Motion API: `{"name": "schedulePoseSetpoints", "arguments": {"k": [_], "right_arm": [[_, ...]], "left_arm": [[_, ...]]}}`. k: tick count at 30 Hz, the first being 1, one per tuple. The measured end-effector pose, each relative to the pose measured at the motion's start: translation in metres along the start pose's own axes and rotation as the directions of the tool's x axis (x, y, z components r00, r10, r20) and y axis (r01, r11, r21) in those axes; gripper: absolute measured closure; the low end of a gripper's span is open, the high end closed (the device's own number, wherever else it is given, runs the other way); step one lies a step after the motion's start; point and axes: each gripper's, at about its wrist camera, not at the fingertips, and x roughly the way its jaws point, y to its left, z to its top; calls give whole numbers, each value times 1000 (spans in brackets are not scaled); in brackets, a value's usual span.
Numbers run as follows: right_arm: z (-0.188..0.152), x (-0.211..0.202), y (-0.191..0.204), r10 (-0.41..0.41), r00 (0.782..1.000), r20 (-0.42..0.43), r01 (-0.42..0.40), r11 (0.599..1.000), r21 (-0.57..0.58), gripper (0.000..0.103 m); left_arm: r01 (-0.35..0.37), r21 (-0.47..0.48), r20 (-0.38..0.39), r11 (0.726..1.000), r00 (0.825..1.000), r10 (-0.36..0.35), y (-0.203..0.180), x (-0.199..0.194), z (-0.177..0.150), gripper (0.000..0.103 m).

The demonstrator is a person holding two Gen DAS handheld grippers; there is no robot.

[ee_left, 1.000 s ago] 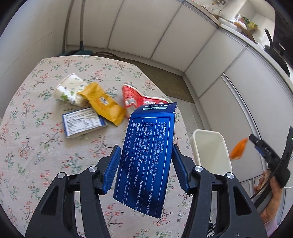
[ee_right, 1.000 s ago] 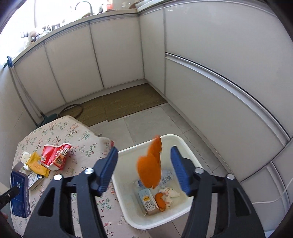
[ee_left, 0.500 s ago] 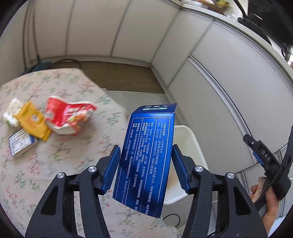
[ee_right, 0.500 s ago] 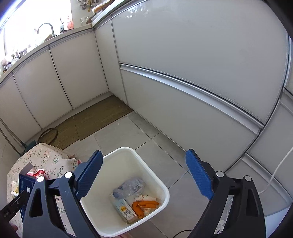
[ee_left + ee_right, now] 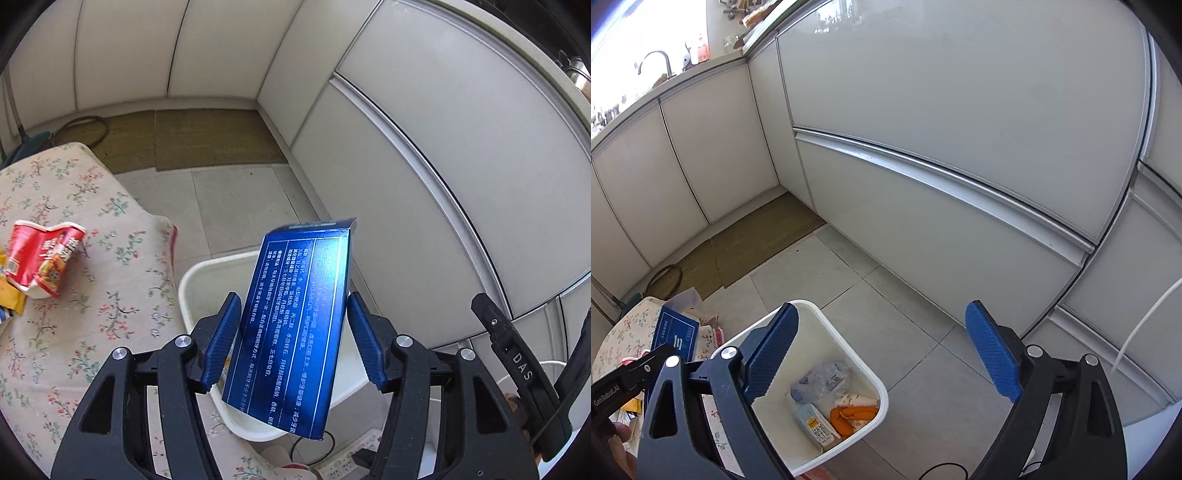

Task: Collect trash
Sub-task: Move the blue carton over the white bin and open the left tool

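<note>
My left gripper point(image 5: 291, 332) is shut on a tall blue carton point(image 5: 295, 321) with white print and holds it above the white trash bin point(image 5: 199, 273) beside the table. The carton also shows in the right wrist view point(image 5: 677, 332). My right gripper point(image 5: 882, 354) is wide open and empty, above the bin point(image 5: 849, 354). In the bin lie orange peel point(image 5: 855, 415), a small milk carton point(image 5: 816, 424) and a crumpled plastic bottle point(image 5: 822, 380). A crushed red cup point(image 5: 44, 258) lies on the table.
The table has a floral cloth point(image 5: 92, 314). A yellow wrapper point(image 5: 9, 299) lies at its left edge. White cabinets point(image 5: 960, 129) wall in the tiled floor. A brown mat point(image 5: 214, 140) lies in the corner. A power strip point(image 5: 343, 465) and cable lie under the bin.
My left gripper has swung right with the blue carton, from over the table to over the bin. My right gripper opened, dropped the orange peel into the bin and stays open.
</note>
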Motion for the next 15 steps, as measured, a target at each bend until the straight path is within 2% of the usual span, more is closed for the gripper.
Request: {"name": "schedulePoseSetpoints", "arguments": {"k": [3,10,15], "right_arm": [[0,0,-1,-5,1000,0,5,1000,-5,10],[-2,-1,15,2,1000,-8,-2,999,-43,7],[-9,-2,39,14,1000,-19,-16,994,-111,7]], "left_arm": [[3,-15,-8,1000,1000,-3,2,2,0,35],[-93,-9,54,996,994,93,16,-16,-2,12],[-190,7,83,982,978,189,33,-30,-8,9]]}}
